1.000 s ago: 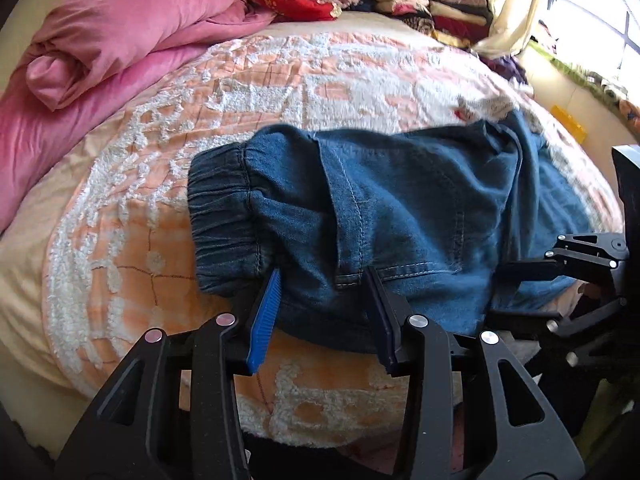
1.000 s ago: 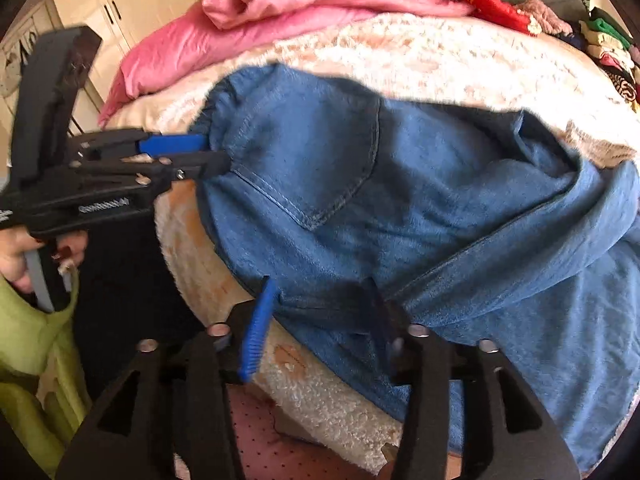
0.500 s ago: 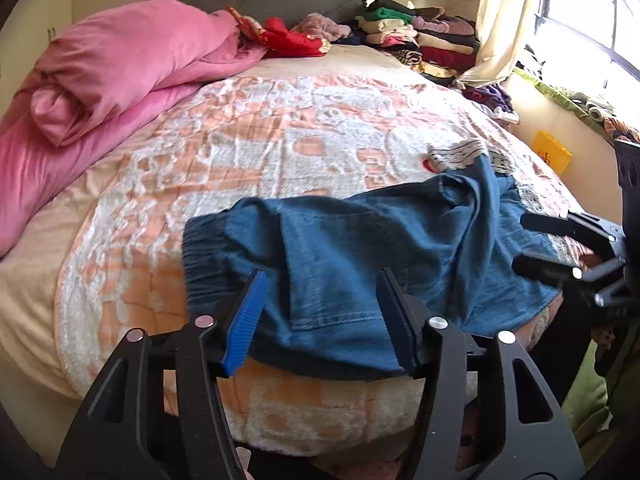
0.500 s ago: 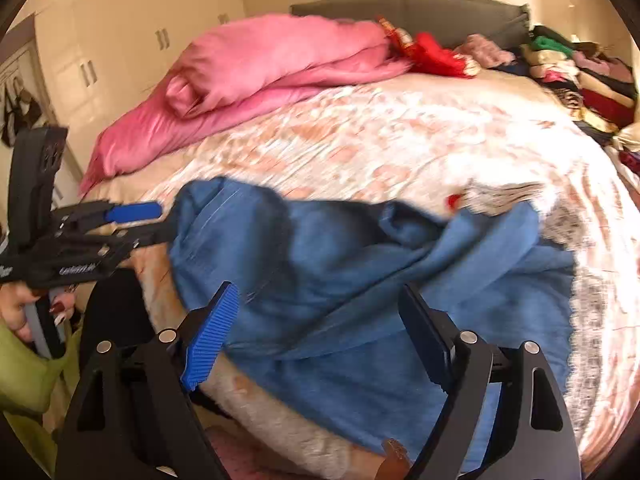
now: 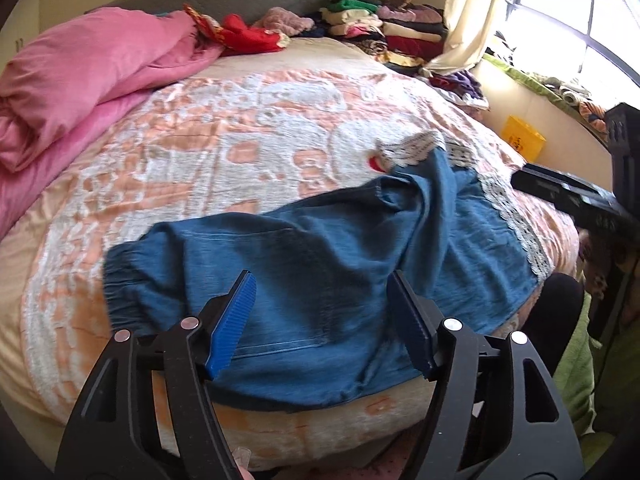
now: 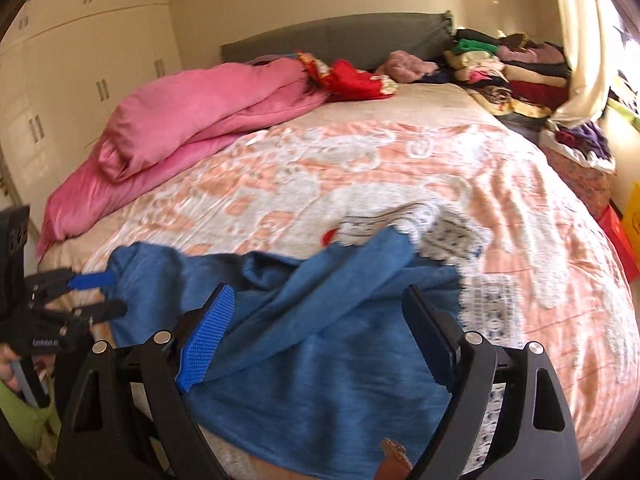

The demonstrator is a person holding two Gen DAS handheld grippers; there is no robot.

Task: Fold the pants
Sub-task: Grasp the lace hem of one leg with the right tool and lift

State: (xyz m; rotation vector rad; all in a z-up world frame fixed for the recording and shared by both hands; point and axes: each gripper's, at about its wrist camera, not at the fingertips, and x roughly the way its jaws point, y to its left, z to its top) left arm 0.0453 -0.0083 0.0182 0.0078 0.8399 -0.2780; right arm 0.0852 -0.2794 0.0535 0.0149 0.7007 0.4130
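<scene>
The blue denim pants (image 5: pixel 360 240) lie bunched near the front edge of the bed, with the elastic waistband (image 5: pixel 128 280) at the left. My left gripper (image 5: pixel 321 276) hovers just above the waist end; its jaws are opening and no cloth is pressed between them. In the right wrist view the pants (image 6: pixel 320 380) spread under my right gripper (image 6: pixel 318 290), whose jaws are also opening wide and hold nothing. The left gripper (image 6: pixel 114 294) shows at the left edge there, beside the waistband.
The bed (image 5: pixel 240 140) has an orange and white patterned cover. A pink duvet (image 5: pixel 80 80) is piled at the back left and stacked folded clothes (image 5: pixel 400 28) at the back right. A white lace cloth (image 6: pixel 440 232) lies partly under the pants. A wardrobe (image 6: pixel 80 60) stands on the left.
Both grippers let go of the pants' near edge, opened, and drew back and up. The pants dropped flat onto the bed and more of the room shows.
</scene>
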